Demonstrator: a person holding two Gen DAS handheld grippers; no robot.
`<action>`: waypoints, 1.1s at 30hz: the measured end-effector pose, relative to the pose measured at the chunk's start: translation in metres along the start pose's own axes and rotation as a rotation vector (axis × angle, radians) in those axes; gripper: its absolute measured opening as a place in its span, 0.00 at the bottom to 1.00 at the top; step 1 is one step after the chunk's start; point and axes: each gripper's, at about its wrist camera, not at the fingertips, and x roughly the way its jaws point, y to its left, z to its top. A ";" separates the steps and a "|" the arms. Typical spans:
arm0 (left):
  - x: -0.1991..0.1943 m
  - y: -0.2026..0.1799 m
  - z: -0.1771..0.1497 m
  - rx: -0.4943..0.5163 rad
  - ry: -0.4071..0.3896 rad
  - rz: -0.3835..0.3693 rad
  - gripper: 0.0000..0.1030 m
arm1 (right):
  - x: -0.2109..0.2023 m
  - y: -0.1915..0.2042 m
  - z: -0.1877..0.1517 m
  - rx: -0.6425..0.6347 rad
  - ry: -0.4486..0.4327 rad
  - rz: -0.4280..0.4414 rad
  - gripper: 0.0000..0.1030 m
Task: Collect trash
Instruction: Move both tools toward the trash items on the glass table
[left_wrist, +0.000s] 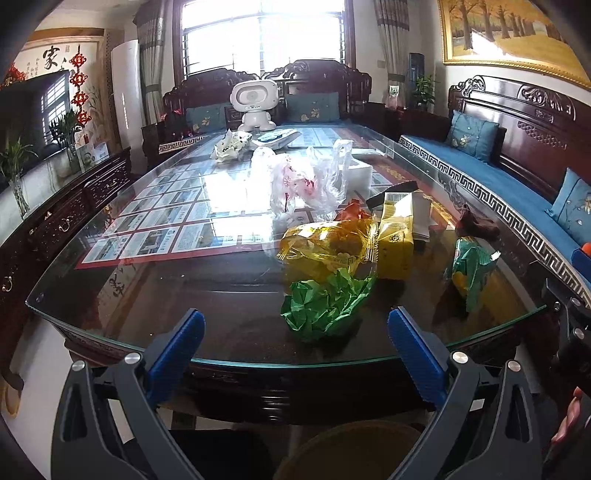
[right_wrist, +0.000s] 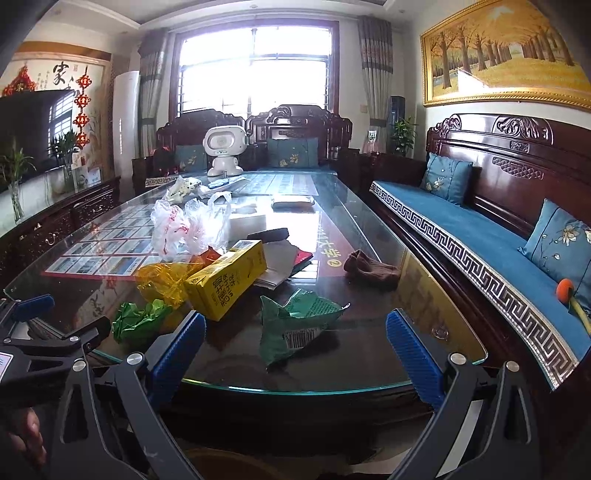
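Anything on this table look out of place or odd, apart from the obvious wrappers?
Yes: a crumpled brown sock lies on the glass table near its right edge, apart from the litter. The yellow drink carton lies tipped on its side against the yellow plastic bag. Nothing looks spilled or broken.

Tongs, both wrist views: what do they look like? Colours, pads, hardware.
The left tongs and right tongs match: black angular plastic arms with cut-out slots, round silver screw heads near the tips, and blue ribbed pads on the inner faces. In the right wrist view the left tongs show from the side, with a white label with blue print on the body. No cables or sleeves visible.
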 end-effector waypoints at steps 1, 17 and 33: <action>0.000 0.000 0.000 0.001 -0.001 0.001 0.96 | 0.000 0.000 0.000 0.001 -0.001 0.001 0.92; 0.009 -0.002 0.000 0.004 0.016 0.009 0.96 | 0.006 -0.003 -0.001 0.003 0.013 0.000 0.92; 0.012 -0.002 0.002 -0.002 0.018 0.017 0.96 | 0.010 -0.003 -0.002 0.009 0.019 0.006 0.92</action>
